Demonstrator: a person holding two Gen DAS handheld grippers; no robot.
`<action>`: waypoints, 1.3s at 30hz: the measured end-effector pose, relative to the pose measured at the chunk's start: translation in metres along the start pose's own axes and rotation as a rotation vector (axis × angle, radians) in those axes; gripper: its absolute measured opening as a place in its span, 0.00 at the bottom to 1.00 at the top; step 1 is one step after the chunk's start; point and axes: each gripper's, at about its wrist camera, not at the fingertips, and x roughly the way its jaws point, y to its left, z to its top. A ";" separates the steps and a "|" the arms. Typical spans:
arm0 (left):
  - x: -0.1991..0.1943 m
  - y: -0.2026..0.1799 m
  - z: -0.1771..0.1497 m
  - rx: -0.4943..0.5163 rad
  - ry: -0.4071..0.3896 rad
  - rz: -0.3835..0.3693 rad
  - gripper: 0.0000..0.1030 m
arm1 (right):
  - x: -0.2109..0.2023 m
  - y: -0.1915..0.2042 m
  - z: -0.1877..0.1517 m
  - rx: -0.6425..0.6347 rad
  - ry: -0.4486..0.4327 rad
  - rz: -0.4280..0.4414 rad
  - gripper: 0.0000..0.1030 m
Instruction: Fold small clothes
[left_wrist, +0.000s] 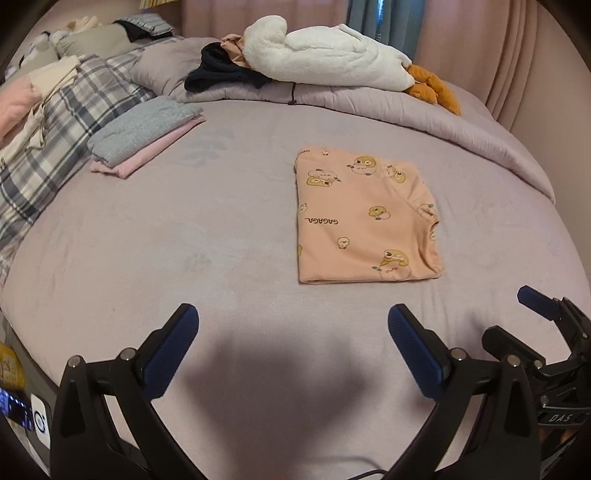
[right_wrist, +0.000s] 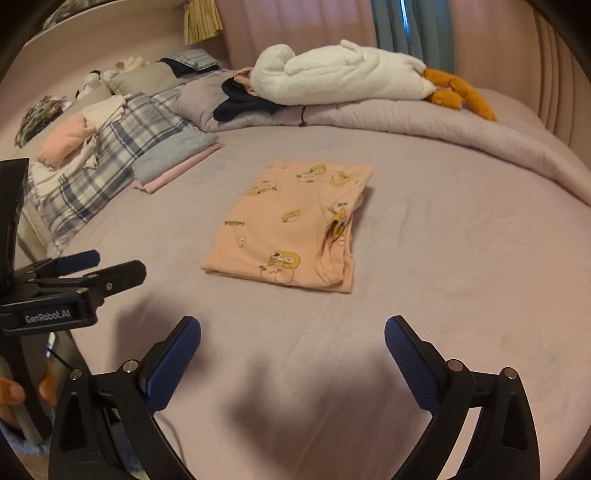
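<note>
A peach garment (left_wrist: 364, 218) printed with cartoon ducks lies folded into a flat rectangle on the lilac bedsheet (left_wrist: 184, 240), free of both tools. The left gripper (left_wrist: 293, 325) hangs above the sheet on the near side of the garment, its blue-padded jaws spread wide with nothing between them. The right gripper (right_wrist: 293, 326) hangs near it, likewise spread wide and empty, the folded piece lying beyond its tips. At the sheet's left edge, against a plaid pillow (left_wrist: 62, 136), sits a stack of two folded pieces, grey-blue over pink (left_wrist: 144, 138). Farther back, on the bunched lilac duvet (left_wrist: 406, 107), rests a white plush toy (left_wrist: 328, 55), apparently a goose with orange feet, beside a dark crumpled garment (left_wrist: 221, 72).
</note>
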 end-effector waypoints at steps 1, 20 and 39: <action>-0.003 -0.002 -0.001 -0.004 -0.001 0.004 0.99 | -0.003 0.001 0.000 0.000 -0.005 -0.001 0.96; -0.019 -0.018 -0.001 0.004 -0.005 0.081 1.00 | -0.018 0.014 0.010 -0.008 -0.046 0.007 0.96; -0.026 -0.012 0.004 -0.016 -0.038 0.097 1.00 | -0.022 0.016 0.014 -0.020 -0.048 0.016 0.96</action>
